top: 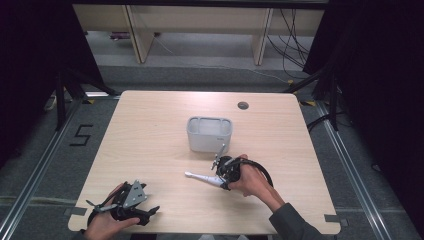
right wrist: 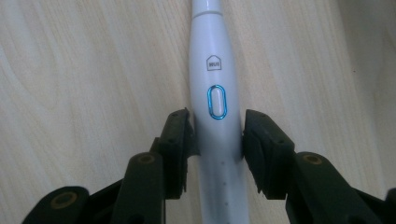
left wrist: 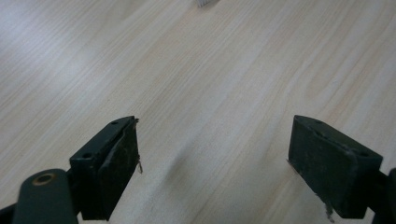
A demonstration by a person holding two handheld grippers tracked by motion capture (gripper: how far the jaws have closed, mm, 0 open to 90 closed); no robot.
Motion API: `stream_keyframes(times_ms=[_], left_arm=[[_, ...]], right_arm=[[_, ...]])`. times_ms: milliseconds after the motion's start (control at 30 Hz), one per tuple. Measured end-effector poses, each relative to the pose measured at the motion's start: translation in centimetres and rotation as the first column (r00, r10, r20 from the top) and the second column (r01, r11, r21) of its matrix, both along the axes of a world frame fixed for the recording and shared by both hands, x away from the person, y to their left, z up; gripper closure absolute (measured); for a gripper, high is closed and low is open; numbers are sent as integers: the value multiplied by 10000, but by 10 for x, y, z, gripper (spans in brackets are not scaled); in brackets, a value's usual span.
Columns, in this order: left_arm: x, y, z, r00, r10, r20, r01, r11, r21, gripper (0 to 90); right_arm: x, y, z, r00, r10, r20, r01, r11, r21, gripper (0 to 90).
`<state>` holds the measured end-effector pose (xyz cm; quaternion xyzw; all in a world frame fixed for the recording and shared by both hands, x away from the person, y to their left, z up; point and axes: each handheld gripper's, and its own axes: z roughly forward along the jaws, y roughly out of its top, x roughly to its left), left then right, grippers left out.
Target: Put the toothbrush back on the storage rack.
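toothbrush [right wrist: 217, 135] mid-table, right gripper [right wrist: 217, 140] clamped on

Grey floor [top: 45, 165], pale wooden shelving [top: 200, 25], dark curtains [top: 380, 75].

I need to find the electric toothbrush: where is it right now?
In the high view the white electric toothbrush lies on the table, just in front of the grey bin, its handle between the right gripper jaws.
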<state>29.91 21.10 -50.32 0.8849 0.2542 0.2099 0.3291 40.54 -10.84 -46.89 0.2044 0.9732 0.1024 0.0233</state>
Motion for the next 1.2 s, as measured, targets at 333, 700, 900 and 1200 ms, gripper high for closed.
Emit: stream_keyframes(times_ms=[333, 700, 900, 1200], left_arm=[[0, 0, 0, 10000, -14, -9, 14, 10000, -1, 157], [0, 0, 0, 10000, -3, 10, 3, 10000, -6, 157], [0, 0, 0, 10000, -6, 11, 7, 10000, -9, 157], [0, 0, 1, 10000, 16, 33, -16, 10000, 41, 157]], right_arm=[[5, 8, -4, 9994, 321, 85, -314, 9966, -756, 626], [8, 13, -8, 9971, 718, -242, -741, 9913, -1084, 645], [7, 15, -7, 9963, 782, -354, -821, 9886, -1261, 660], [7, 20, -6, 9924, 1214, -205, -1231, 9768, -1754, 664]])
